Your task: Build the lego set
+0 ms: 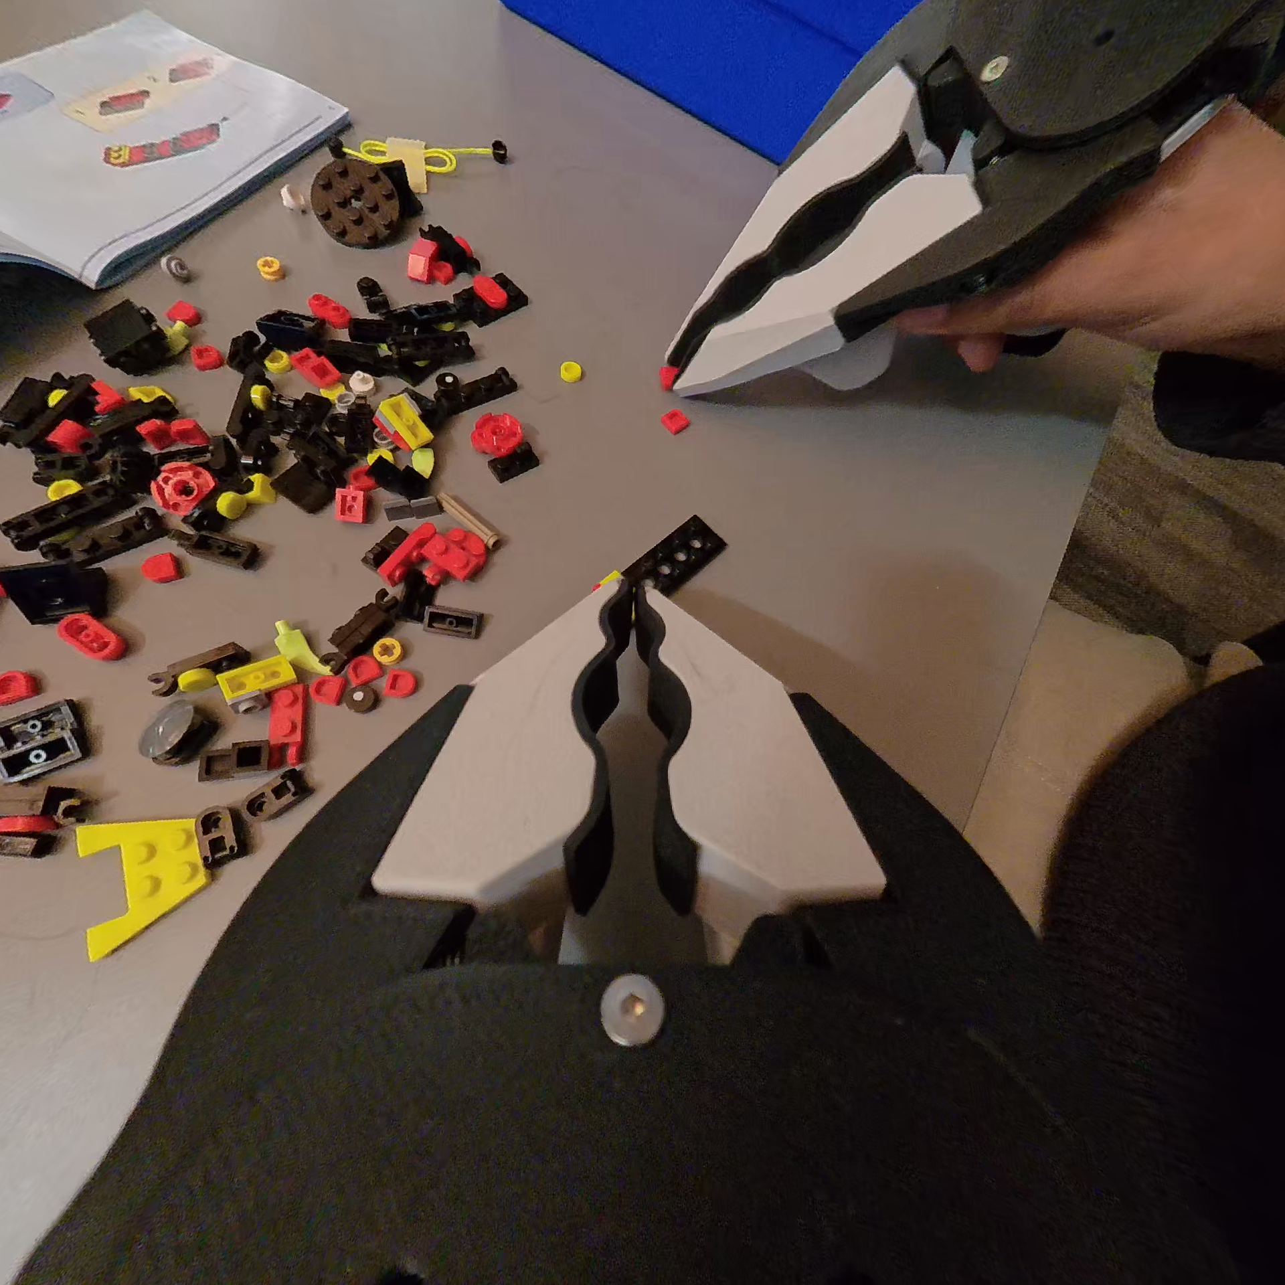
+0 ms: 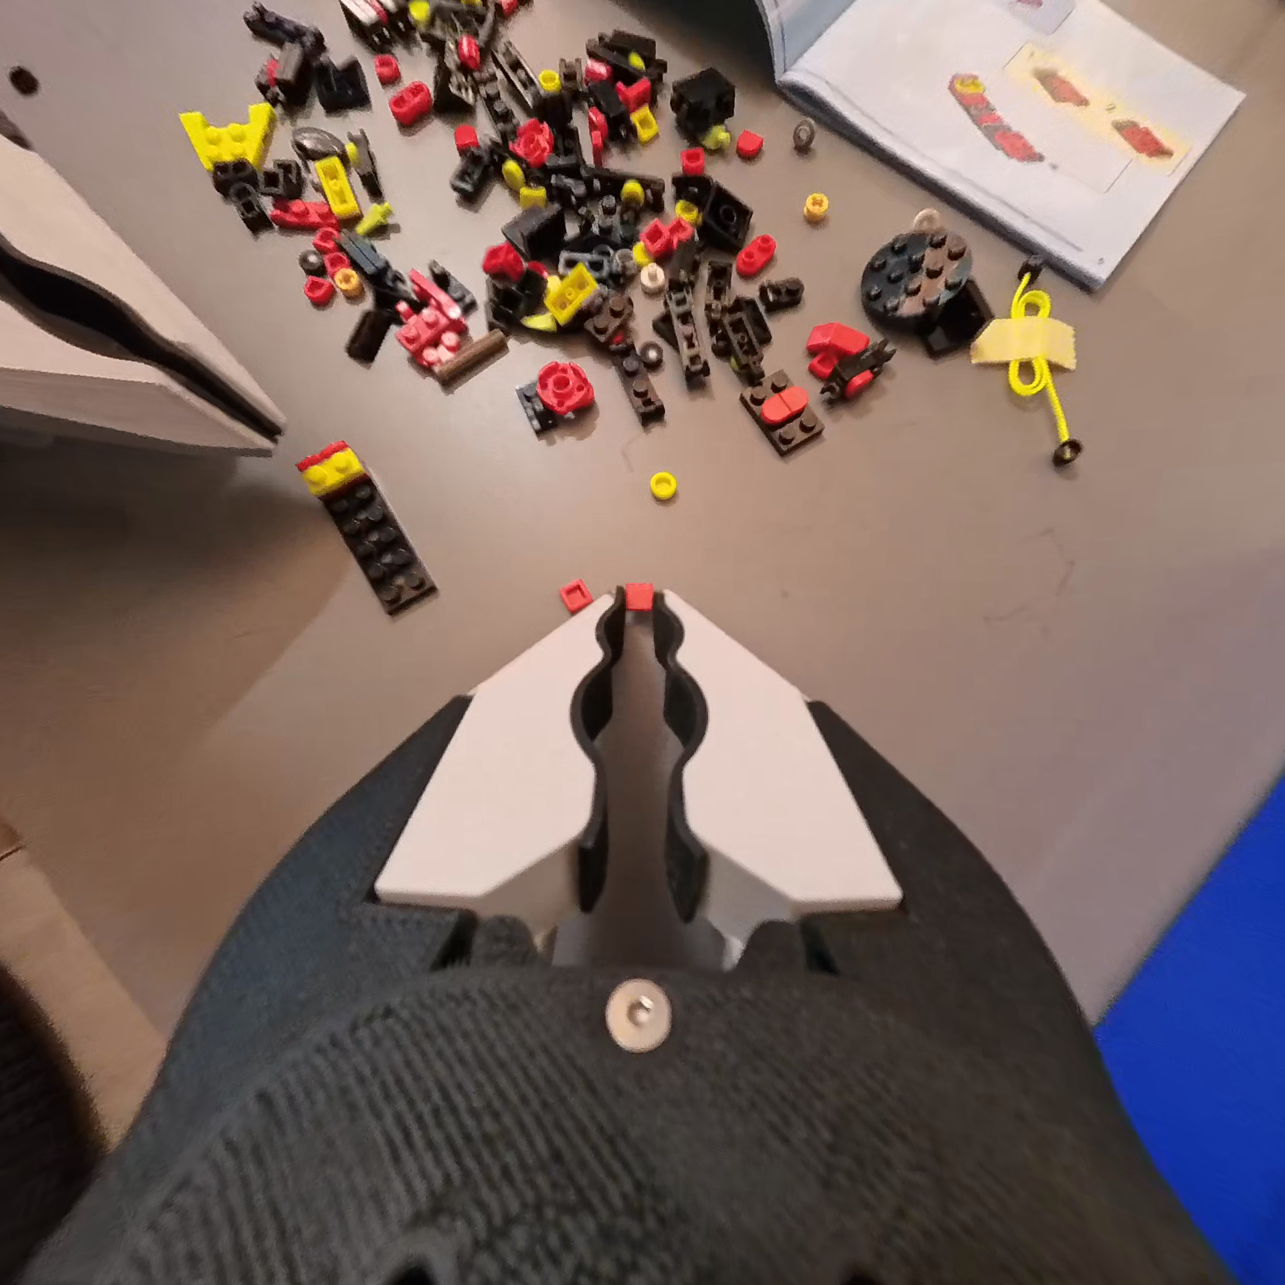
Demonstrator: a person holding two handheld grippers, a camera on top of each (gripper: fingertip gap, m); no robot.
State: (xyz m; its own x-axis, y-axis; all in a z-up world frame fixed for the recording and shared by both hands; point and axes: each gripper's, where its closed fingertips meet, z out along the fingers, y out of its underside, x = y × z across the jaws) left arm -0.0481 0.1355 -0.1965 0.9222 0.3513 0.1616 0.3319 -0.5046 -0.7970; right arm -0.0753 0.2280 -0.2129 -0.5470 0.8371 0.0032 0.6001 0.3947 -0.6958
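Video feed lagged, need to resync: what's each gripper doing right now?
Left gripper: nearly shut beside the black plate; whether it grips it cannot be told.
Right gripper: shut on a small red piece.

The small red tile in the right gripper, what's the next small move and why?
Probably lift the red tile and carry it toward the black plate. The right gripper is shut on it at table level, and the plate with yellow and red pieces lies nearby by the left gripper.
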